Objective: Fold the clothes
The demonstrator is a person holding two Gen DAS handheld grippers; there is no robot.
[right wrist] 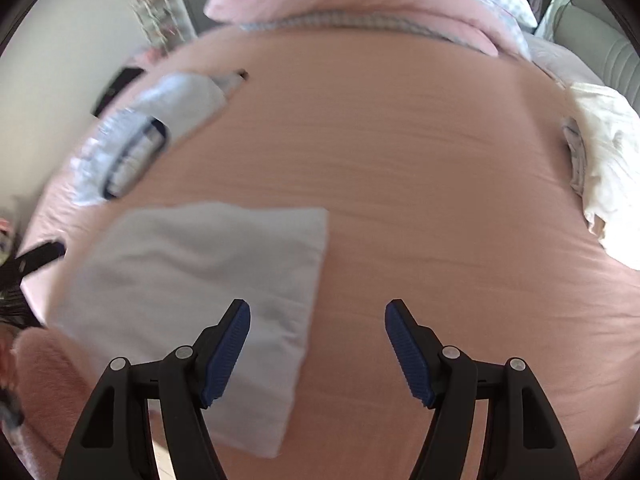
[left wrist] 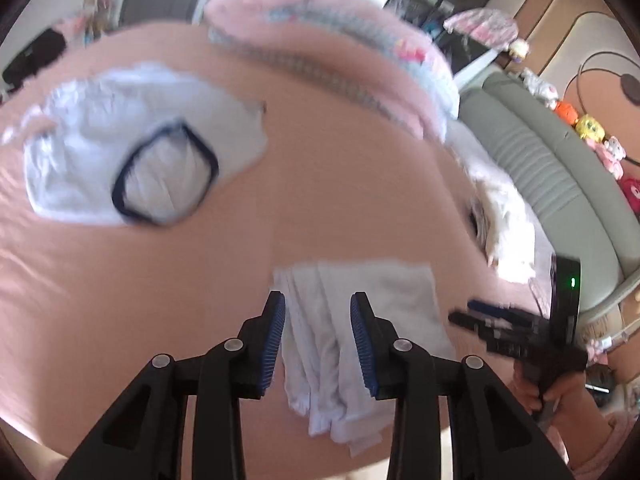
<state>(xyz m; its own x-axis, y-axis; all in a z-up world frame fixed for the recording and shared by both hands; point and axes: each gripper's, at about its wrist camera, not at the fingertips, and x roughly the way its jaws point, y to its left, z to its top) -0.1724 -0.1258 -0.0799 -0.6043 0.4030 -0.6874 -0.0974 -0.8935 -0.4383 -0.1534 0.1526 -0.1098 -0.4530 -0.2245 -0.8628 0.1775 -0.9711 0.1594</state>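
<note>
White garment (right wrist: 192, 280) lies folded rectangular, softly creased, on pink bedsheet (right wrist: 420, 200)

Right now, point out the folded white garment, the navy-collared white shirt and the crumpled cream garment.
Folded white garment (right wrist: 192, 280): right wrist view, its middle.
Navy-collared white shirt (left wrist: 168, 172): left wrist view, inside collar.
Crumpled cream garment (right wrist: 604, 152): right wrist view, its middle.

Both views smear with motion blur. My left hand-held gripper (left wrist: 318, 308) covers part of the folded white garment (left wrist: 404, 300); the dark-collared shirt (left wrist: 120, 152) is too blurred to read, and my right hand (left wrist: 560, 396) is cut off.
</note>
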